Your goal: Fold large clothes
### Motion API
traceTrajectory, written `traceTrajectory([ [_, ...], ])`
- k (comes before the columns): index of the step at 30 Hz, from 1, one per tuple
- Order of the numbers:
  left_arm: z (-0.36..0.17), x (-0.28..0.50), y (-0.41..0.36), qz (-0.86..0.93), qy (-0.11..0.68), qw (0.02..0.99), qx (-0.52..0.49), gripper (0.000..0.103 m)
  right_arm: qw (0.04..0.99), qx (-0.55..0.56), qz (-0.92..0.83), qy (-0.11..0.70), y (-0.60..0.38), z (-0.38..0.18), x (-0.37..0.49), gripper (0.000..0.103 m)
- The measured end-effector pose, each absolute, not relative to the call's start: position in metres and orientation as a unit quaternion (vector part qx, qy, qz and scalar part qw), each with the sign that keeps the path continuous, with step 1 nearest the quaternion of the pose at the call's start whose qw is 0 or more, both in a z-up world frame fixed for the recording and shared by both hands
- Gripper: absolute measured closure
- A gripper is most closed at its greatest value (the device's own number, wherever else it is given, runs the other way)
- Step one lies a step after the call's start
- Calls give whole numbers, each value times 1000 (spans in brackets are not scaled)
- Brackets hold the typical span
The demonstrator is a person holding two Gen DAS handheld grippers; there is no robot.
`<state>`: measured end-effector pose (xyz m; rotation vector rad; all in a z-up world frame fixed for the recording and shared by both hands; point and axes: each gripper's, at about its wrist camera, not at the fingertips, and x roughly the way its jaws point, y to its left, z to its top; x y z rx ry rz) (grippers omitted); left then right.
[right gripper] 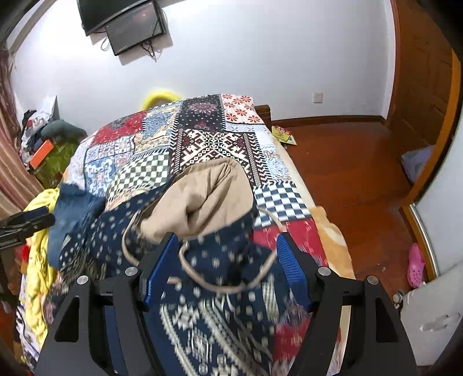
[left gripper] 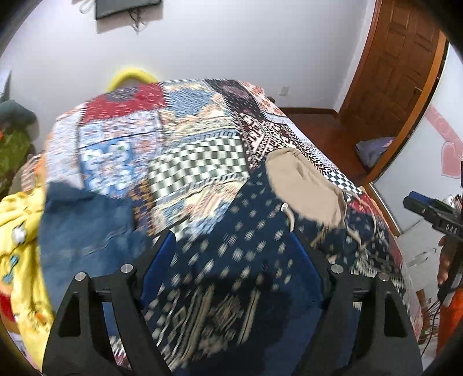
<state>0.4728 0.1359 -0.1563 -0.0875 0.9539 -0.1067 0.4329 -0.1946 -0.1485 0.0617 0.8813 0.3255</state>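
A navy hoodie (left gripper: 237, 277) with white patterning lies spread on the patchwork quilt (left gripper: 196, 162) of a bed. Its tan-lined hood (left gripper: 303, 188) points toward the far right. My left gripper (left gripper: 231, 243) hovers over the hoodie's body, jaws wide apart, the cloth lying below them. In the right wrist view my right gripper (right gripper: 225, 248) stands open just short of the hood (right gripper: 208, 196), over the beige drawstring (right gripper: 202, 280). Neither gripper pinches any fabric. The right gripper (left gripper: 434, 214) also shows at the right edge of the left wrist view.
A blue denim garment (left gripper: 86, 231) and a yellow printed cloth (left gripper: 17, 231) lie to the left on the bed. Wooden floor (right gripper: 347, 173) and a door (left gripper: 399, 57) are to the right. A screen (right gripper: 127, 26) hangs on the far wall. A pink shoe (right gripper: 416, 266) sits on the floor.
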Motion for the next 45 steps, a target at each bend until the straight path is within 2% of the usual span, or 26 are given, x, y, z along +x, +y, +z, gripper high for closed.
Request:
traceTrajectory([
  [8,-216,567,108,-69,519,849,-71,24,847,73,150,504,-186,-209,508,36],
  [16,-266,619,84,-57,544,835,-65,24,803,137,138,563,-187,-264,553,37],
  [19,-272,626,72,-44,537,842,-30,26,796,149,136,571,-186,-273,562,51],
  [20,-274,627,64,-36,535,844,-5,37,796,146,134,572,-185,-275,564,57],
  [21,-276,626,58,-28,534,845,18,43,795,139,133,575,-182,-277,566,62],
  [23,-281,625,48,-18,534,844,55,64,793,123,127,583,-178,-280,567,85],
  [24,-282,622,43,-23,532,844,70,70,792,116,123,587,-176,-282,566,89],
  [25,-281,619,39,-17,530,844,84,83,792,112,124,587,-175,-282,564,93],
  [26,-279,617,37,-17,530,843,91,89,794,108,127,584,-174,-278,560,95],
  [31,-243,599,53,-30,507,859,67,91,811,110,157,553,-170,-243,537,97],
  [34,-203,567,70,-59,476,877,27,92,826,104,183,523,-168,-208,516,97],
  [39,-150,500,87,-85,436,896,20,92,847,91,236,468,-161,-152,459,97],
  [45,-131,418,89,-109,418,902,30,92,857,67,276,430,-150,-140,392,97],
])
